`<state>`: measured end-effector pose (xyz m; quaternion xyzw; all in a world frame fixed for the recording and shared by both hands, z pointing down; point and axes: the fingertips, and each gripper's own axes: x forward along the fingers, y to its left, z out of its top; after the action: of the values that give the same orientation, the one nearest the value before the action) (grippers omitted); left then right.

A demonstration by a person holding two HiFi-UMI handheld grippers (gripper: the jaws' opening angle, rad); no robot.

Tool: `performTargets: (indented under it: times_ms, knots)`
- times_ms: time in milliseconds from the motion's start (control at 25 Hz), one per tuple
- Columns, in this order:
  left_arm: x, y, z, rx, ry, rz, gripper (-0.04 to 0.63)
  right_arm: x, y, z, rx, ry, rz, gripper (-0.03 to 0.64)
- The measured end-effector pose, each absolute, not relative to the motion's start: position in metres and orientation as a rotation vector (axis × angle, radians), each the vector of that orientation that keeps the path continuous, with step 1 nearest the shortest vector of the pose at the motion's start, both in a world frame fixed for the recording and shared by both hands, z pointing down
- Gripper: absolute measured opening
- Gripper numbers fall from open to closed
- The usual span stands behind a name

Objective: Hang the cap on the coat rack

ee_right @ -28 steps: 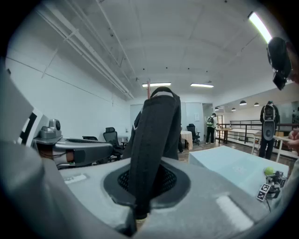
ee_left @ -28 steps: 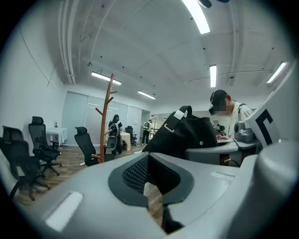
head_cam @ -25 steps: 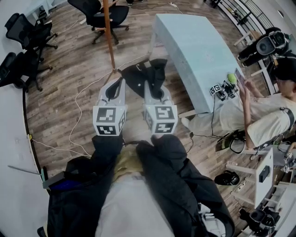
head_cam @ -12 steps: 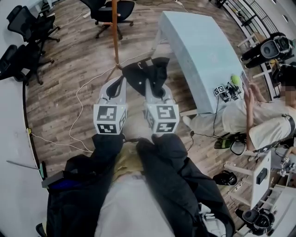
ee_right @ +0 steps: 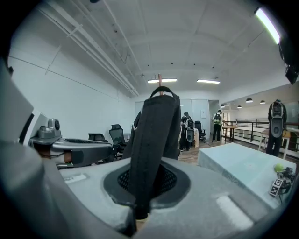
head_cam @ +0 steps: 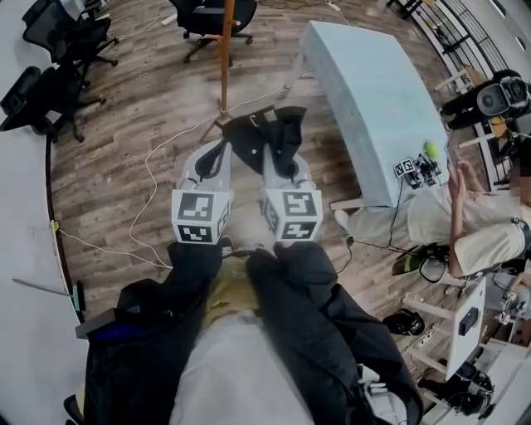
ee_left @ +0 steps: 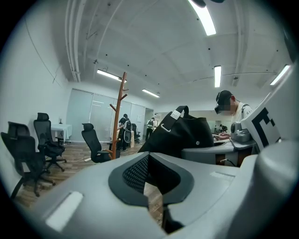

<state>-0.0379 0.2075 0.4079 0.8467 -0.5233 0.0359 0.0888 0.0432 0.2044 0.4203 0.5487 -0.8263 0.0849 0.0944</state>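
Note:
A black cap hangs in front of me, its brim pinched in my right gripper, which is shut on it. In the right gripper view the cap's brim rises straight out of the jaws. My left gripper is level beside it, just left of the cap, jaws together with nothing between them; the left gripper view shows the cap past its tip to the right. The wooden coat rack stands ahead on the floor, its branched pole left of the cap.
A light blue table stands to the right of the rack. Black office chairs line the left side, one more behind the rack. A seated person is at the right. A white cable trails over the wooden floor.
The whole view has advanced toward the coat rack: rack and table have shifted right and nearer. Both grippers and the cap keep their places relative to each other.

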Motion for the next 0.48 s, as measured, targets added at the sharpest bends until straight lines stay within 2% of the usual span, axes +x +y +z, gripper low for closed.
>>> performTargets:
  times_ms: [480]
  knots:
    - [-0.072,0.188,0.431,2.428,-1.565,0.103,0.0,0.012,0.187,0.438,1.56,-2.429,0.263,0.012]
